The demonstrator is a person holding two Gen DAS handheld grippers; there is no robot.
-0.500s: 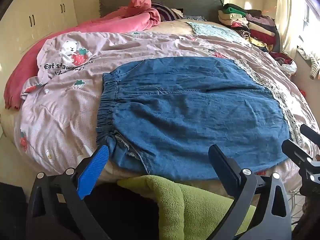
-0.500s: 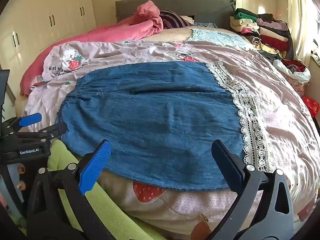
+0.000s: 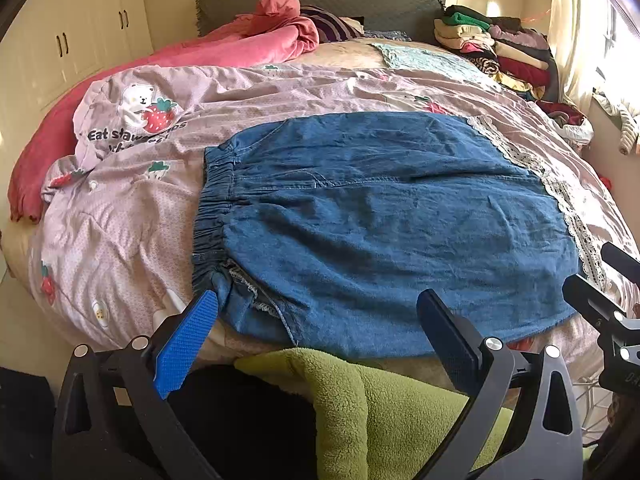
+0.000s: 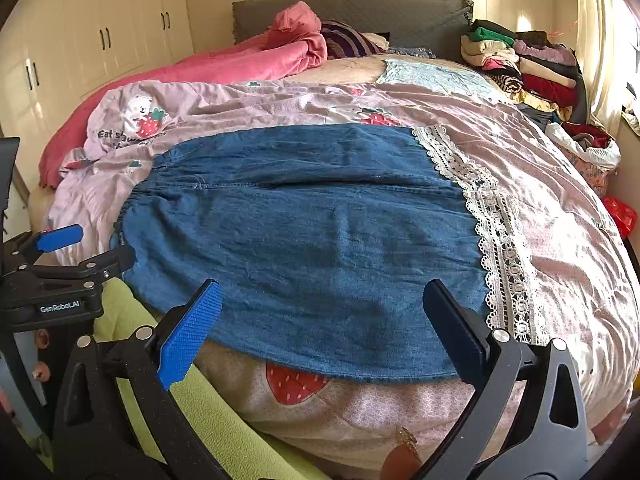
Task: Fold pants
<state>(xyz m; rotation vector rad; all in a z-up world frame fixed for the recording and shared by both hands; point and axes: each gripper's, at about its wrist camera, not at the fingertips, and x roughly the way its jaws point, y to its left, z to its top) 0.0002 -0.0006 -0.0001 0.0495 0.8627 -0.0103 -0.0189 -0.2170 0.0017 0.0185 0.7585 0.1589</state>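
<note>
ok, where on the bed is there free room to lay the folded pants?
Free: quilt left of the pants, below the bear print; quilt right of the lace trim. Crowded: pink blanket along the far left, clothes pile at the far right corner.

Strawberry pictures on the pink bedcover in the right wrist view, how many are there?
3: one strawberry by the bear at left, one beyond the denim pants, one below their near edge. More may be hidden.
</note>
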